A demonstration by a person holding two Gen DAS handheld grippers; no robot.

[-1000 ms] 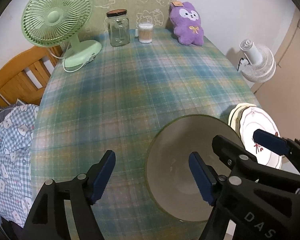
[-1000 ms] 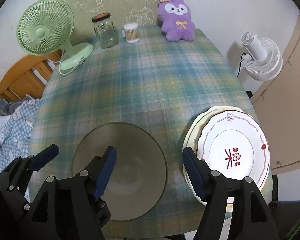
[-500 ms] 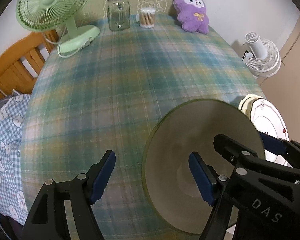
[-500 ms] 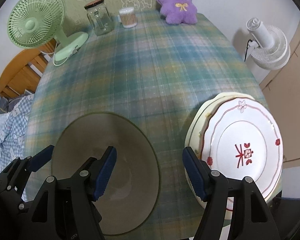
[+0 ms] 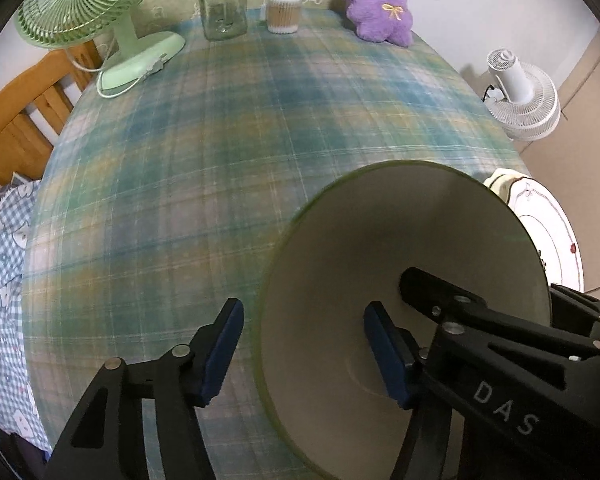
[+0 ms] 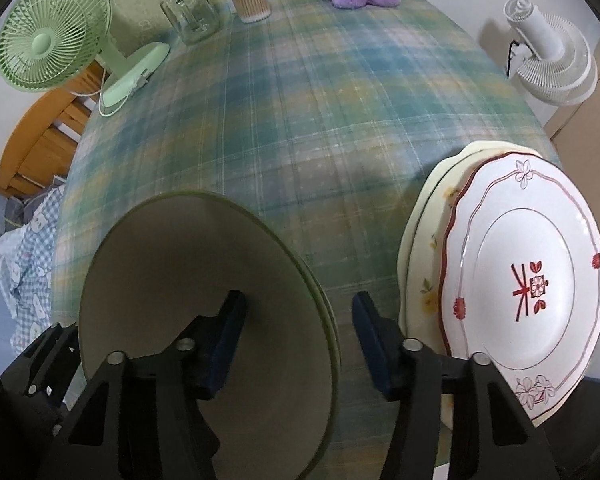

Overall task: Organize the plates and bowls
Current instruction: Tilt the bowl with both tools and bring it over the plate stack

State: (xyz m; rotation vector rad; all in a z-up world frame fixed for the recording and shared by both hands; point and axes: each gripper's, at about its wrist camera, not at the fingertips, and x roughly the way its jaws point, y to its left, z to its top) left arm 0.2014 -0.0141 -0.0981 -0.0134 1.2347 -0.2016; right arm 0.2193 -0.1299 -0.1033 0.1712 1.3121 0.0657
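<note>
A wide beige bowl (image 5: 400,248) with a green rim stands on the plaid tablecloth (image 5: 220,160) near the front edge. My left gripper (image 5: 304,350) straddles its left rim, one pad outside and one inside. The jaws are closing and the pads stand clear of the rim. My right gripper (image 6: 298,340) straddles the bowl's (image 6: 188,264) right rim the same way, also closing, with a gap at both pads. To the right lies a stack of plates (image 6: 528,280): a white one with red motifs on top of cream ones.
Along the table's far edge stand a green desk fan (image 5: 88,0), a glass jar (image 5: 222,4), a cotton-swab tub (image 5: 283,12) and a purple plush (image 5: 380,4). A white fan (image 5: 520,96) sits beyond the right edge. A wooden chair (image 5: 24,116) and checked fabric (image 5: 0,280) are at left.
Both grippers have sunk toward the bowl, which now looms larger. Their jaws have narrowed around its rim on either side. The bowl and the plates have not shifted.
</note>
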